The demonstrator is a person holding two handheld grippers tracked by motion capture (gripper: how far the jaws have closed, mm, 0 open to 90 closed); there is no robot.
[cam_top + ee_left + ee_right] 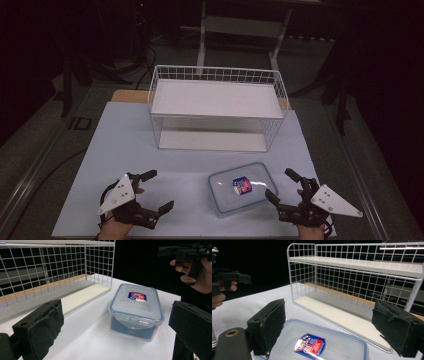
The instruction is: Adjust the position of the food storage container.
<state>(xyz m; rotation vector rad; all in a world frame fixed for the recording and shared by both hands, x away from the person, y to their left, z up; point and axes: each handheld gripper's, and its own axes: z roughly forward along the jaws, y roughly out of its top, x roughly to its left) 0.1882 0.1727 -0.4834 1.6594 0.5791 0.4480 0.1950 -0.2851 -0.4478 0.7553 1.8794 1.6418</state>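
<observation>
A clear plastic lunch box (243, 188) with a blue-rimmed lid and a red-and-blue label lies on the white table, between my two grippers. My left gripper (161, 190) rests to its left, open and holding nothing. My right gripper (281, 185) sits just right of the box, open too, jaws wide apart. In the left gripper view the box (136, 310) stands ahead between the black jaws, with the other hand and gripper (186, 255) beyond it. In the right gripper view the box lid (317, 345) lies right under the jaws.
A white wire rack (217, 107) with an upper and a lower shelf stands behind the box at the table's middle back. The rack (362, 287) is close ahead in the right gripper view. The white tabletop (125, 150) ends near my hands.
</observation>
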